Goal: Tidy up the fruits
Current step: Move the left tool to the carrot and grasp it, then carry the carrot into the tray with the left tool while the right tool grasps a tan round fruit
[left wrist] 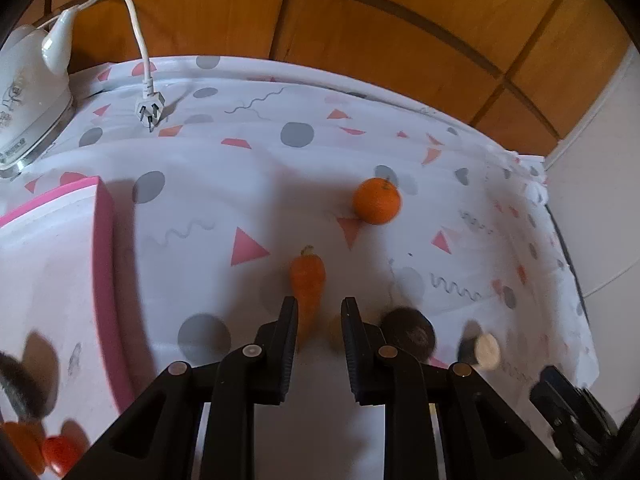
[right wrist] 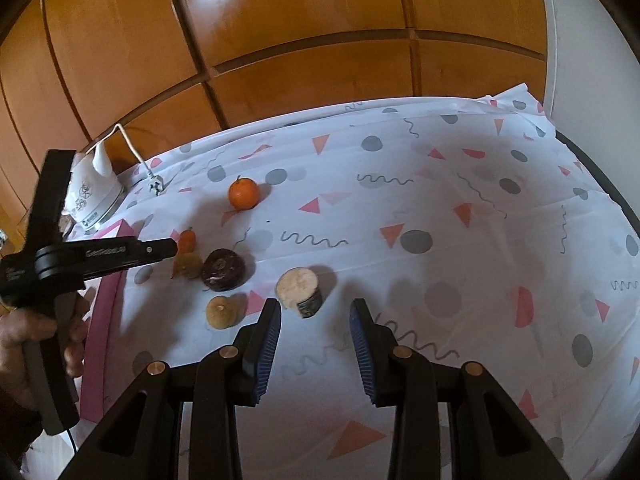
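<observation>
Left gripper (left wrist: 320, 308): my jaws stand narrow, pointed steeply down at the patterned tablecloth (left wrist: 280, 168). The thin end of the carrot (left wrist: 307, 276) lies in the gap, against the finger at 9 o'clock, its stalk end pointing to 12 o'clock. A small tan shape sits against the other finger. I cannot tell whether the pads are pressing on the carrot or only flanking it.

From the right wrist view, this gripper (right wrist: 170, 247) reaches in from 9 o'clock, held by a hand (right wrist: 24, 336), its tip just beside the carrot (right wrist: 186, 241) and a brown fuzzy fruit (right wrist: 188, 265).

Right gripper (right wrist: 314, 308): released, jaws apart, nothing between them, touching nothing.

Fruit positions, right wrist view:
- Orange (right wrist: 243, 193) at 11 o'clock, well apart from the rest.
- Dark round fruit (right wrist: 223, 270) just beside the fuzzy one.
- Cut pale piece (right wrist: 300, 286) just beyond my left finger.
- Tan fruit (right wrist: 221, 311) at 10 o'clock of that finger.

The pink-rimmed tray (left wrist: 104, 240) lies at 9 o'clock of the left gripper, with a red fruit (left wrist: 60, 454) inside.
</observation>
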{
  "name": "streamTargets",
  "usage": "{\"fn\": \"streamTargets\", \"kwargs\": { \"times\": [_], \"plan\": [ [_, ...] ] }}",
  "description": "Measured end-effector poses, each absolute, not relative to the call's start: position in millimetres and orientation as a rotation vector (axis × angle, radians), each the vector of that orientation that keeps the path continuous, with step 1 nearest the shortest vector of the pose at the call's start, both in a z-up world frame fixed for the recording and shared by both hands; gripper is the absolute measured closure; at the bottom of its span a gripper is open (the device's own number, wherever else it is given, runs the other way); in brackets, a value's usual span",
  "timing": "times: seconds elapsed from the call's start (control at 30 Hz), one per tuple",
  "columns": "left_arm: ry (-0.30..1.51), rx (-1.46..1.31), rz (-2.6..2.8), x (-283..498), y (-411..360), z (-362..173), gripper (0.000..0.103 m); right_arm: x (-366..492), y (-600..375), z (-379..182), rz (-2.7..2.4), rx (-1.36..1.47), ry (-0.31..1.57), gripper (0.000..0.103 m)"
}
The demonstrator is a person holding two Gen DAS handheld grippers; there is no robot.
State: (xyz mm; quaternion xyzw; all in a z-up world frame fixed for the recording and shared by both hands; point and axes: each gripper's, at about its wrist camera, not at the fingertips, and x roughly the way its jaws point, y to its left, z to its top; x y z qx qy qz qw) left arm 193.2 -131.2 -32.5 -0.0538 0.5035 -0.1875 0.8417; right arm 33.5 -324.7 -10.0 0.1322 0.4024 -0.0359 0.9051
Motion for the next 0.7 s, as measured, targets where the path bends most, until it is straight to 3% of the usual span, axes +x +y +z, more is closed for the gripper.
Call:
{"fn": "streamTargets", "kwargs": {
  "times": [0.2,0.27,0.7],
  "plan": [
    [1.068,-0.109,-0.383,206.6,-138.8,-43.0,0.081,38.7,-333.0,-15.0,-0.080,0.290,0.840,0.067],
    [1.058,-0.085,-0.375,207.6,-140.3,-46.0,0.086,40.4,-333.6,-16.2,-0.081,0.292,0.843,0.067],
    [0.990,-0.067,-0.383,180.3,-121.8,-36.0,0.087,54.5,-320.6,-16.3,-0.043,0.268,0.848,0.067]
  ]
}}
